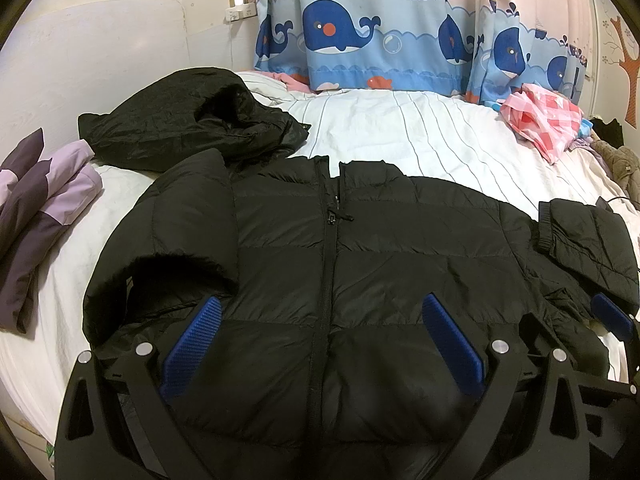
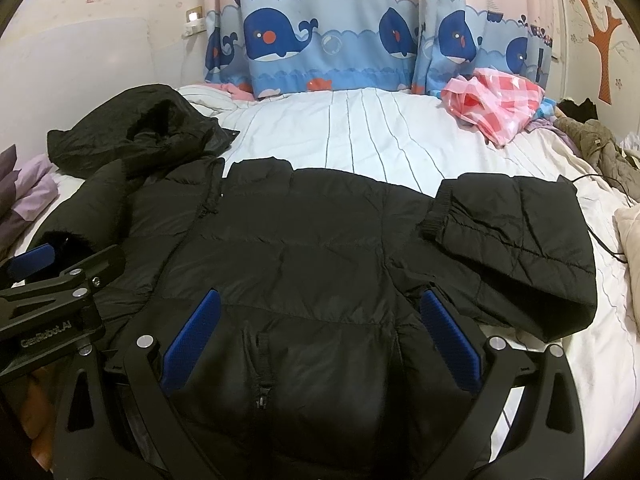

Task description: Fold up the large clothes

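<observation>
Left gripper spread wide at lower centre of the left view, blue pads either side of the jacket's lower front, nothing pinched. Right gripper likewise spread open at lower centre of the right view, pads flanking the hem near the pocket zip, holding nothing. Whether pads touch fabric or hover just above: cannot tell. Black puffer jacket lying front up across the bed, zip closed and running from bottom centre up to the collar, filling the middle of both views. One sleeve already doubled back at right of frame, cuff pointing inward; the other sleeve curled at left of frame. Judged step: sleeves partly brought in, body fold not yet made. Next move likely calls for closing both grippers on the hem, one near each lower corner, and carrying it up toward the collar. Puffy, slippery shell likely to slide or spring back. Farther out: a second black coat heaped at upper left, purple garment at far left, pink checked bag at upper right, whale curtain along the top.
</observation>
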A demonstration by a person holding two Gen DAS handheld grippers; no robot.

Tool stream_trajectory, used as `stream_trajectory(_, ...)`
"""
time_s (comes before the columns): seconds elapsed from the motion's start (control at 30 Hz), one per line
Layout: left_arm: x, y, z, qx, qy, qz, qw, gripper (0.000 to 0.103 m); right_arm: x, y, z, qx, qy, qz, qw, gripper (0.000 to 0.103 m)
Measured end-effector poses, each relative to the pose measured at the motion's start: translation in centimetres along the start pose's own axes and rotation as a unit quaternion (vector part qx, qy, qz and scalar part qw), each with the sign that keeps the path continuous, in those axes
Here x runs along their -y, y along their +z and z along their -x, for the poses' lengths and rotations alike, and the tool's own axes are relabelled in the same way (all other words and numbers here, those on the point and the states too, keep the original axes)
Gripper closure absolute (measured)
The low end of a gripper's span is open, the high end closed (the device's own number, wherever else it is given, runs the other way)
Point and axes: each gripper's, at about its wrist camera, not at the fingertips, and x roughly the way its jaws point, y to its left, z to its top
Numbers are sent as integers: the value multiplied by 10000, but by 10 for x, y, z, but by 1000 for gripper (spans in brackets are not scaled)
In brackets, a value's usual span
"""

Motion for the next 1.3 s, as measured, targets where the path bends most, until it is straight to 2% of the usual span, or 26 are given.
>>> stream_trajectory(0.1, 3, -1, -1, -27, -39, 15, 10000, 6, 3, -1, -1, 133, 23, -30, 9999, 6)
stream_trajectory(0.13, 4, -1, -1, -56, -68, 33, 10000, 6, 6, -2, -3, 79, 236, -245, 9994, 6)
stream_trajectory(0.3, 4, -2, -9, -265, -205, 66, 9994, 6, 0, -4, -19, -407, 493, -307, 9975, 6)
stream_trajectory(0.37, 3, -3, -10, -300, -229, 84, 9993, 6, -2, -6, -20, -370, 135, 67, 9992, 6)
stream_trajectory(0.4, 3, -3, -11, -315, -237, 101, 9992, 6, -2, -6, -19, -368, 119, 81, 9992, 6)
stream_trajectory(0.43, 2, -2, -12, -345, -256, 125, 9990, 6, -4, -9, -22, -310, -256, 430, 9983, 6)
stream_trajectory(0.47, 2, -3, -14, -376, -273, 144, 9988, 6, -5, -11, -24, -314, -420, 582, 9969, 6)
stream_trajectory(0.57, -1, -3, -19, -520, -322, 168, 9980, 6, -5, -10, -34, -493, -540, 659, 9951, 6)
stream_trajectory(0.63, -2, -3, -23, -603, -350, 179, 9974, 6, -3, -10, -35, -524, -460, 581, 9959, 6)
stream_trajectory(0.7, -3, -3, -25, -633, -361, 184, 9972, 6, -1, -7, -29, -281, -210, 338, 9988, 6)
stream_trajectory(0.73, -3, -3, -24, -634, -373, 199, 9971, 6, 1, -4, -21, -60, -224, 283, 9993, 6)
stream_trajectory(0.77, -4, -3, -24, -624, -385, 216, 9971, 6, 4, -1, -14, 130, -248, 211, 9994, 6)
stream_trajectory(0.83, -7, -1, -24, -589, -422, 301, 9969, 6, 14, 9, 5, 482, -571, 300, 9968, 6)
stream_trajectory(0.93, -11, -1, -26, -629, -444, 382, 9963, 6, 35, 28, 21, 718, -1389, 609, 9858, 6)
stream_trajectory(1.03, -13, 0, -27, -640, -465, 471, 9958, 6, 67, 43, 3, 166, -2162, 1237, 9683, 6)
stream_trajectory(1.1, -14, 1, -27, -656, -494, 507, 9953, 6, 86, 47, -24, -305, -2609, 1782, 9483, 6)
stream_trajectory(1.2, -12, 1, -29, -676, -518, 509, 9951, 6, 115, 34, -73, -1091, -2818, 2331, 9243, 6)
stream_trajectory(1.27, -11, 1, -30, -690, -510, 491, 9951, 6, 132, 24, -95, -1281, -2901, 2592, 9123, 7)
stream_trajectory(1.3, -10, 1, -30, -695, -509, 483, 9951, 6, 142, 18, -104, -1229, -2825, 2548, 9166, 7)
